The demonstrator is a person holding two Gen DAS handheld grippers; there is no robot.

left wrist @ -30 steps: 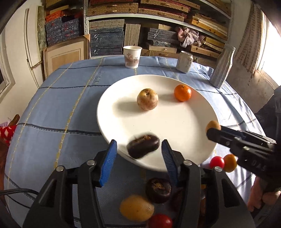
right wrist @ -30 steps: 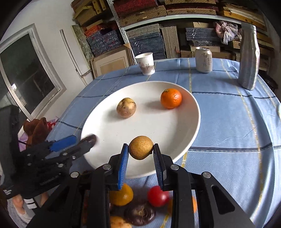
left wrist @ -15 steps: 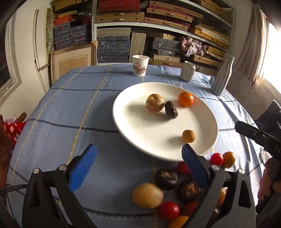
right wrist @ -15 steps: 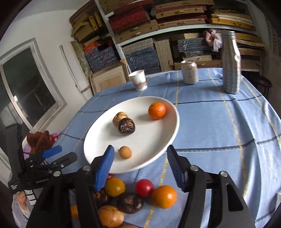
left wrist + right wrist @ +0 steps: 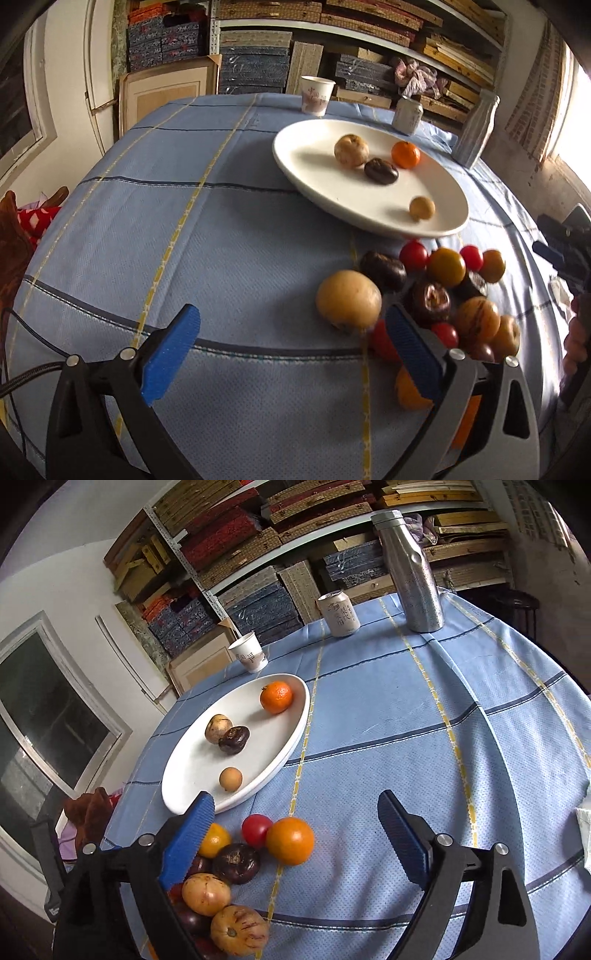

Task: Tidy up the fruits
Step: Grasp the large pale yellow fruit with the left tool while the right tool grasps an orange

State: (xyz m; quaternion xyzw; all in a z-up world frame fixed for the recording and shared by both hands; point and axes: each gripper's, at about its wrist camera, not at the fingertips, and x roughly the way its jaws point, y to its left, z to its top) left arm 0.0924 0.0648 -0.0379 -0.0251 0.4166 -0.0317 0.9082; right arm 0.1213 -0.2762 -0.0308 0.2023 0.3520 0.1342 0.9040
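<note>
Both grippers are hanging over the blue checked tablecloth [image 5: 229, 236] with nothing between their blue pads. On the left gripper [image 5: 291, 354] the jaws are opening and are already spread very wide, one pad just beside a pale yellow fruit [image 5: 348, 299] in the loose pile. On the right gripper [image 5: 295, 842] the jaws are opening too — an orange [image 5: 290, 840] and a red tomato [image 5: 256, 830] are lying on the cloth in the wide gap, touched by neither pad.

A white plate [image 5: 184, 760] is sitting toward the far side of the table, carrying four pieces: a tangerine [image 5: 276, 697], a pale round fruit [image 5: 218, 728], a dark purple fruit [image 5: 233, 739] touching that pale one, and a small tan fruit [image 5: 230, 778] lying apart near the plate's near rim. Just beside that rim the rest of the fruit is crowding together on the cloth — red, orange, yellow, dark purple and striped pieces.

Beyond the plate a paper cup [image 5: 249, 657], a drinks can [image 5: 338, 614] and a tall silver bottle [image 5: 410, 572] are standing upright.
</note>
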